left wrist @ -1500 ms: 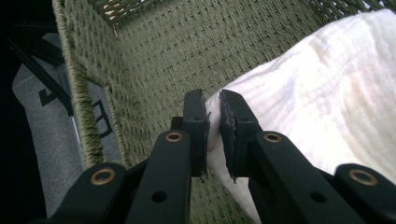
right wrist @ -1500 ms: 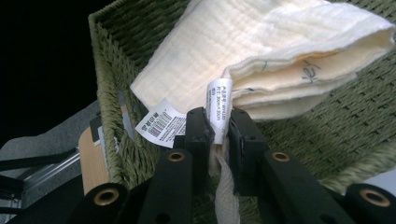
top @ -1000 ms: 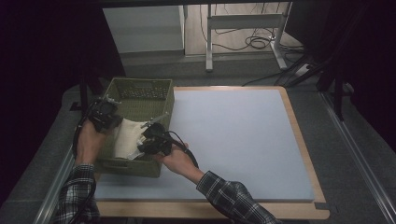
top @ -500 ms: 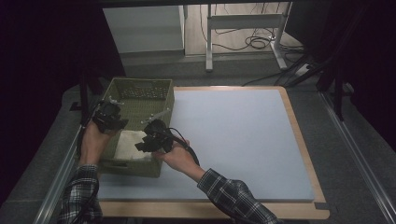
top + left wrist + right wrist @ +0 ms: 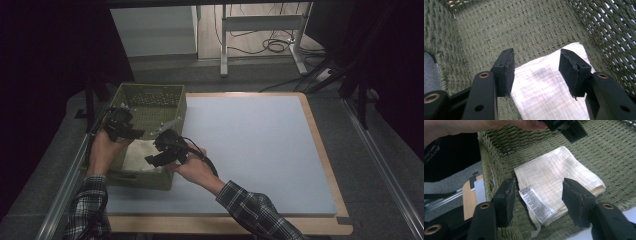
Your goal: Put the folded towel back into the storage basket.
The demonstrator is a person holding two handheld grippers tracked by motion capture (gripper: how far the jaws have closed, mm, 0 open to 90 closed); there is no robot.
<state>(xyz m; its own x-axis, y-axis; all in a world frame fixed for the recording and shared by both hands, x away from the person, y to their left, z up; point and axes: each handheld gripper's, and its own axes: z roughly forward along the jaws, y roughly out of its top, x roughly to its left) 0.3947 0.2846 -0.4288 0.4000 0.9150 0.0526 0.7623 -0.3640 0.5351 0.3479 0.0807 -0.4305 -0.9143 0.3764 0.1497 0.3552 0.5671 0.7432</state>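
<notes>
I judge the folded cream-white muslin cloth (image 5: 559,180) to be light, soft and floppy, nothing fragile about it. It lies flat on the floor of the olive-green woven basket (image 5: 150,102), which stands at the left of the pale blue tabletop (image 5: 260,145). A printed care label (image 5: 537,205) sticks out at one corner. I would pinch it at a folded edge or a corner through all the layers, so it does not unfold when lifted.

My left hand-held gripper (image 5: 535,72) hangs above the cloth, its jaws having just opened about halfway, with nothing between them. My right hand-held gripper (image 5: 537,200) has likewise just opened, empty, poised over the label end without touching it.
</notes>
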